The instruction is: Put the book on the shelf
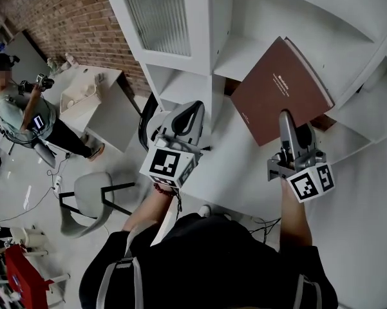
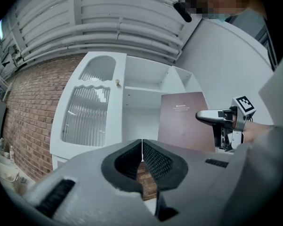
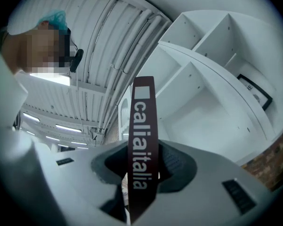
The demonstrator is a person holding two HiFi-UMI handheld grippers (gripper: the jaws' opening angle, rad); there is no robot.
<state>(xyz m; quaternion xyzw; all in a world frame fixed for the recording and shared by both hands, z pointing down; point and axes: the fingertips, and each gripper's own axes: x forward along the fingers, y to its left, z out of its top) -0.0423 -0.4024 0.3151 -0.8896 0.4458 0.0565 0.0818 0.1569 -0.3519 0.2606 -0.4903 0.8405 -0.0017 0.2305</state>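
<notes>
Now my right tongs [image 1: 287, 117] are clamped on the spine of the brown book [image 1: 280, 90], with the jaws about half apart and the spine pressed between them. I hold the book tilted in the air, just in front of the open compartments of the white shelf [image 1: 257, 18]; whether it touches a board, I cannot tell. My left tongs [image 1: 192, 110] are fully closed with nothing in them, to the left of the book. One compartment, seen from the right gripper view, holds a framed picture [image 3: 254, 91]. A ribbed glass door [image 1: 158, 18] covers the upper left compartment.
</notes>
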